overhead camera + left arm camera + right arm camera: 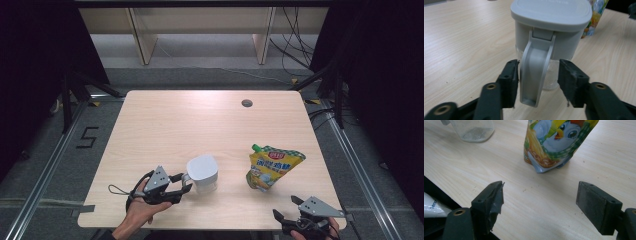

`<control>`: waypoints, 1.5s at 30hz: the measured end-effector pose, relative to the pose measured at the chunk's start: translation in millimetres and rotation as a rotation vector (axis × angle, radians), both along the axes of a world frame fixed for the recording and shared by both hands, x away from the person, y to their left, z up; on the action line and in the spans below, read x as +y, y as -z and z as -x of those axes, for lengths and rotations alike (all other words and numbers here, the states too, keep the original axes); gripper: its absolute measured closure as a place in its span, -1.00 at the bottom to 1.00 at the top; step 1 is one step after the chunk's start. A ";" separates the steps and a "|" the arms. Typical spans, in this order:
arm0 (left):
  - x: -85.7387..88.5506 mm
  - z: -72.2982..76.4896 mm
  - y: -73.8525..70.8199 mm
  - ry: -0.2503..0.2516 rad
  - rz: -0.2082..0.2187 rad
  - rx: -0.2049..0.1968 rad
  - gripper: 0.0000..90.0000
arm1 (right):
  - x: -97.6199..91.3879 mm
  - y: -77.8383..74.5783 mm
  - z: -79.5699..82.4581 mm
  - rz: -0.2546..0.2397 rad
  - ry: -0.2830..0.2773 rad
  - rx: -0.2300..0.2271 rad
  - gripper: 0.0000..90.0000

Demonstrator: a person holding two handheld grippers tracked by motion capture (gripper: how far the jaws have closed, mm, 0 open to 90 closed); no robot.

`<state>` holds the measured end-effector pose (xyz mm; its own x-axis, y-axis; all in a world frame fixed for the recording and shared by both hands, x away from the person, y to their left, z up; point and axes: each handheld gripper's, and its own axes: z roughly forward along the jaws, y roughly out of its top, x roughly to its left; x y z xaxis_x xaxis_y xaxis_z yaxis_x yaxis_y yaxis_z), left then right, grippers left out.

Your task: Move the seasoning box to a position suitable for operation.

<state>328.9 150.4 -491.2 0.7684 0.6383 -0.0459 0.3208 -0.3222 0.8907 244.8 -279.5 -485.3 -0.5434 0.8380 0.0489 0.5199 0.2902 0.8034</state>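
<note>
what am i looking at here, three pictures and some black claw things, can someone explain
A person sits at a wooden table and holds a two-jaw gripper in each hand. The high view looks down from above. The other two pictures come from cameras riding on the grippers, looking along their black jaws.

On the table stand a lidded grey jug and a colourful spouted pouch.

The left gripper has the jug's handle between its jaws: one pad is at the handle, the other still stands apart, so it is not clamped yet. The right gripper rests open near the table's edge, facing the pouch, and holds nothing.
</note>
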 end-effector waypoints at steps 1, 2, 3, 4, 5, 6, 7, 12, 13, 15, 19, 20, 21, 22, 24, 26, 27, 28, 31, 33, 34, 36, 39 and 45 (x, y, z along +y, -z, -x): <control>0.2 0.0 -0.1 -0.005 -0.011 -0.008 0.29 | 0.2 0.3 -0.3 0.000 -0.002 0.002 -0.49; 1.4 -1.0 -0.9 -0.005 -0.033 -0.026 0.43 | 0.2 -0.1 -0.1 0.017 0.003 -0.006 -0.49; 1.4 -1.0 -0.9 -0.005 -0.033 -0.026 0.48 | 0.2 -0.1 -0.1 0.017 0.003 -0.006 -0.49; 2.5 -1.8 -0.8 -0.012 -0.026 -0.021 0.48 | 2.0 -0.3 1.7 -0.001 0.015 0.020 -0.48; 3.1 -2.7 -0.8 -0.004 -0.026 -0.026 0.50 | 2.9 0.3 1.5 -0.011 0.014 0.017 -0.48; 3.3 -2.4 -1.1 -0.007 -0.043 -0.037 0.50 | 2.9 0.3 1.5 -0.011 0.014 0.017 -0.48; 3.2 -2.9 -1.5 -0.007 -0.059 -0.055 0.51 | 3.0 0.5 1.3 -0.011 0.012 0.017 -0.48; 11.4 -13.2 -0.6 -0.028 -0.045 -0.050 0.51 | 1.7 1.4 -1.5 0.009 -0.024 -0.013 -0.47; 12.5 -15.0 -0.3 -0.030 -0.052 -0.061 0.52 | 3.4 1.7 -1.4 0.012 -0.028 0.002 -0.47; 12.3 -17.6 0.5 -0.031 -0.065 -0.084 0.53 | 4.8 1.8 -2.0 0.012 -0.027 -0.004 -0.47; 14.3 -21.0 1.8 -0.018 -0.045 -0.074 0.54 | 5.3 1.9 -3.1 0.024 -0.042 0.000 -0.47; 14.3 -21.0 1.8 -0.018 -0.045 -0.074 0.54 | 5.3 1.9 -3.1 0.024 -0.042 0.000 -0.47; 15.4 -21.8 1.2 -0.002 -0.056 -0.085 0.54 | 5.8 2.1 -2.4 0.019 -0.031 0.000 -0.47; 15.4 -21.8 1.2 -0.002 -0.056 -0.085 0.54 | 5.8 2.1 -2.4 0.019 -0.031 0.000 -0.47; 15.2 -20.8 1.5 -0.006 -0.046 -0.074 0.54 | 5.7 1.4 -1.8 0.021 -0.032 0.003 -0.47; 15.7 -19.8 1.3 0.004 -0.045 -0.065 0.54 | 5.6 1.5 -2.5 0.021 -0.034 0.005 -0.47; 15.3 -17.8 1.2 0.007 -0.040 -0.074 0.54 | 5.2 1.5 -4.1 0.037 -0.057 -0.013 -0.47; 15.3 -17.8 1.2 0.007 -0.040 -0.074 0.54 | 6.4 1.8 -3.6 0.020 -0.058 0.012 -0.47; 12.4 -13.5 1.3 0.041 -0.034 -0.072 0.54 | 8.4 1.8 -1.9 0.015 -0.038 0.023 -0.47; 11.3 -11.1 1.6 0.042 -0.025 -0.060 0.54 | 7.2 2.0 -3.3 0.027 -0.049 -0.006 -0.47; 11.2 -9.5 1.5 0.050 -0.030 -0.059 0.54 | 7.9 1.7 -2.7 0.021 -0.041 0.005 -0.47; 10.5 -6.5 1.8 0.058 -0.031 -0.063 0.54 | 6.7 1.8 -4.1 0.031 -0.054 -0.006 -0.47; 6.1 -1.9 1.0 0.105 -0.035 -0.071 0.54 | 7.7 1.6 -4.3 0.035 -0.059 -0.002 -0.47; -2.6 8.9 2.0 0.128 -0.014 -0.048 0.54 | 7.3 1.6 -4.8 0.047 -0.063 -0.018 -0.47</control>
<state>319.9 147.8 -493.2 0.8449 0.5349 0.0006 0.2336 -0.3699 0.8992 249.6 -272.2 -486.9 -0.5955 0.8034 0.0003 0.4854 0.3595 0.7969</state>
